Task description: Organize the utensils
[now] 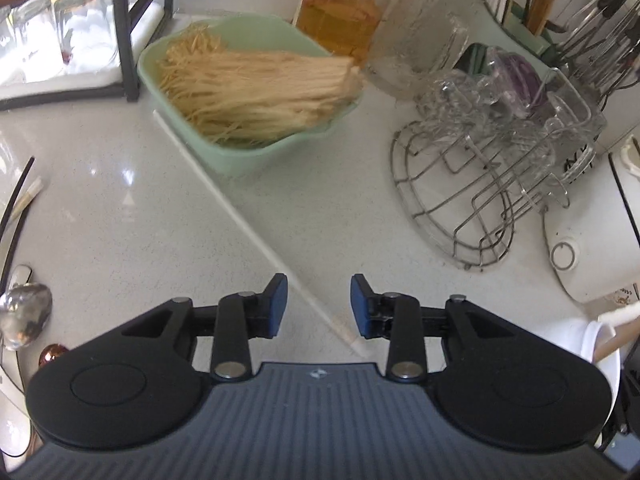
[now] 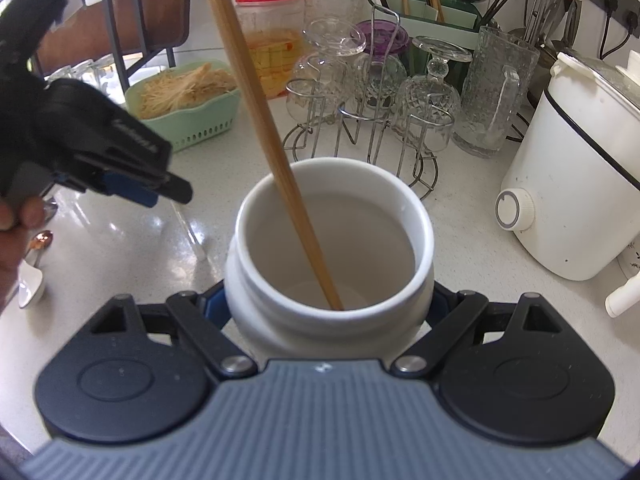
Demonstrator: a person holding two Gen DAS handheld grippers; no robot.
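Directly between the right claw (image 2: 332, 304) fingers, white jar (image 2: 334, 240) holding wooden chopsticks (image 2: 264, 120)

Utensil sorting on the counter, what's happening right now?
The right tongs clamp a white ceramic jar that already holds a wooden chopstick. The left tongs are open and empty, straddling a white chopstick lying on the counter. A metal spoon lies at the left edge.

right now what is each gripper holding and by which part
The right gripper clasps the white ceramic jar by its outer sides below the rim. The left gripper is open, holding nothing, above a white chopstick.
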